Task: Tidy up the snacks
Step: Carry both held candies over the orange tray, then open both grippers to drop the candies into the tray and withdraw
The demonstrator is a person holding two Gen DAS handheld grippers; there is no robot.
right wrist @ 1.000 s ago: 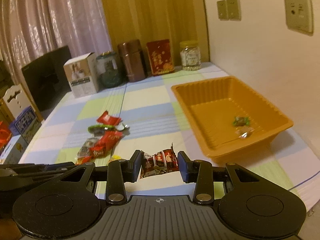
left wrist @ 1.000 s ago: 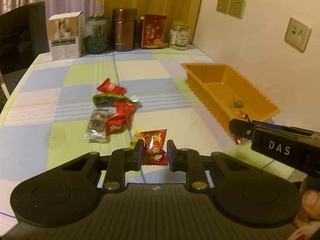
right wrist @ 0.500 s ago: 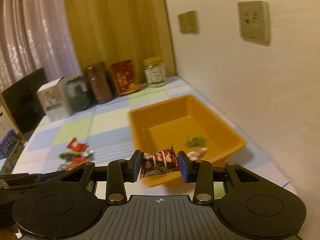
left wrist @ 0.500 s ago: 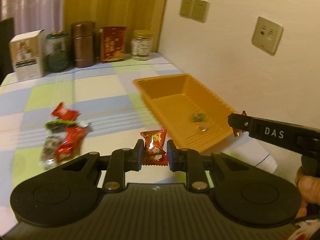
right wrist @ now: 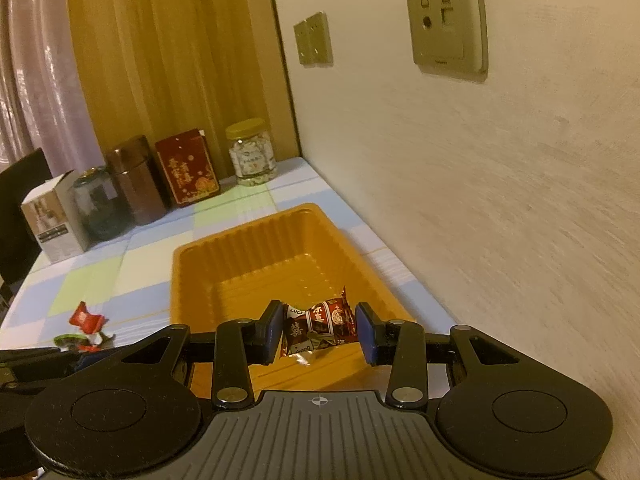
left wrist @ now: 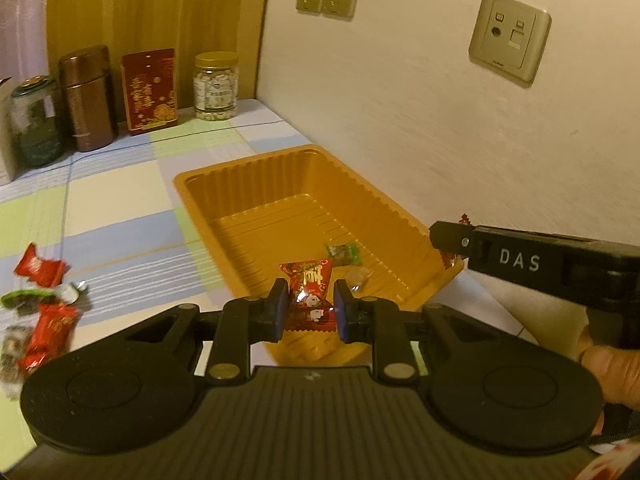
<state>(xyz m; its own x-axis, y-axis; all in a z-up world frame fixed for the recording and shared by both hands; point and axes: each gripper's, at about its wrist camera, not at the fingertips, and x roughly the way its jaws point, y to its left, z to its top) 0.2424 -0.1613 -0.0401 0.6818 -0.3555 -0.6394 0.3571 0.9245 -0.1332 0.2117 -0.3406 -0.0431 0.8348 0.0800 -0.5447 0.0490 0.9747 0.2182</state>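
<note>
Presently, left gripper [left wrist: 307, 307] clamped a red candy [left wrist: 309, 289] over the near end of the orange tray [left wrist: 256, 172]; right gripper [right wrist: 319, 330] clamped a dark red candy [right wrist: 320, 325] above the same tray; two sweets [left wrist: 345, 253] lay inside.

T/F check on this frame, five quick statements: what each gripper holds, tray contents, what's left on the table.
1. The left gripper is shut on a red candy. True.
2. The right gripper is empty. False: it is shut on a dark red candy.
3. The orange tray is empty. False: a green candy and a clear-wrapped candy lie in it.
4. Loose snacks lie on the table left of the tray. True.
5. The tray sits against the jars at the back. False: bare tablecloth separates them.
</note>
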